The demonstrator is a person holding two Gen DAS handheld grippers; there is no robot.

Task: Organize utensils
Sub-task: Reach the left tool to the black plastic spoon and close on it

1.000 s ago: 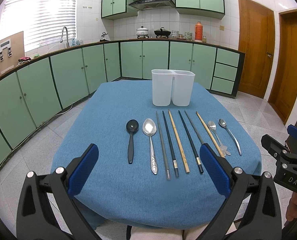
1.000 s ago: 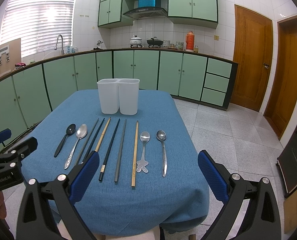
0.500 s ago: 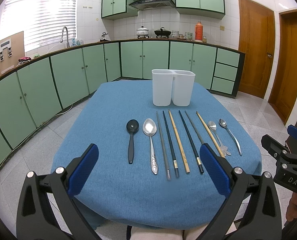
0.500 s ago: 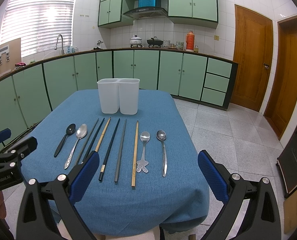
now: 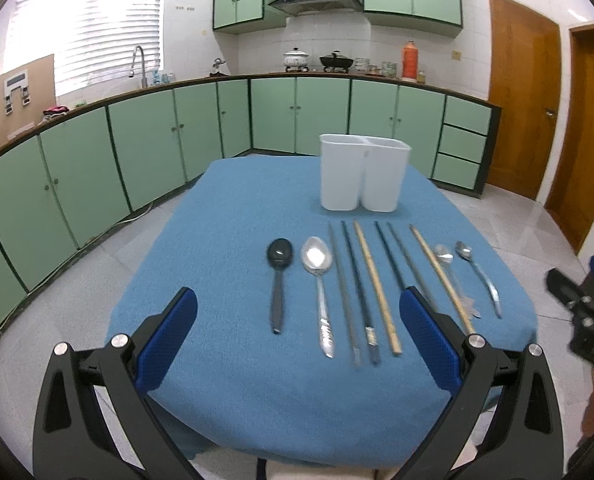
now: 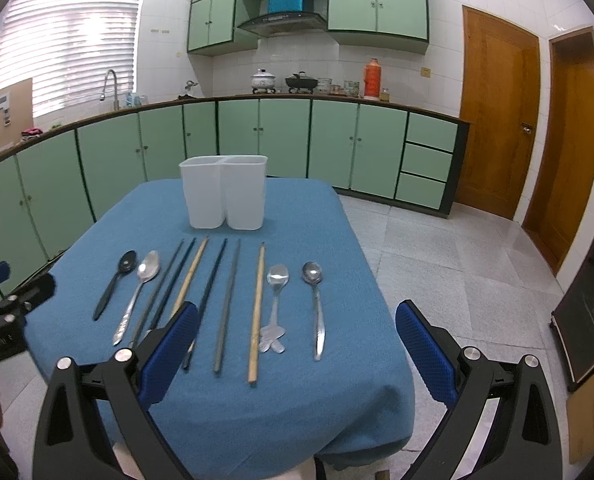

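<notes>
Ahead of open right tool (image 6: 297,344): utensils (image 6: 257,312) on table.

Two low wrist views from the near table (image 5: 225,216) edge, facing the kitchen; shared utensil row (image 6: 225,304), edges perhaps warped.

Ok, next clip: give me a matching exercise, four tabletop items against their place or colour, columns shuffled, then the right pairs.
Items:
1. black spoon
2. white two-compartment holder
3. bamboo chopstick
4. plain steel spoon

Descriptions:
A. upright behind the row of utensils
B. right end of the row
C. left end of the row
D. light tan stick, just left of the flower-handled spoon

Pairs: 1-C, 2-A, 3-D, 4-B
</notes>
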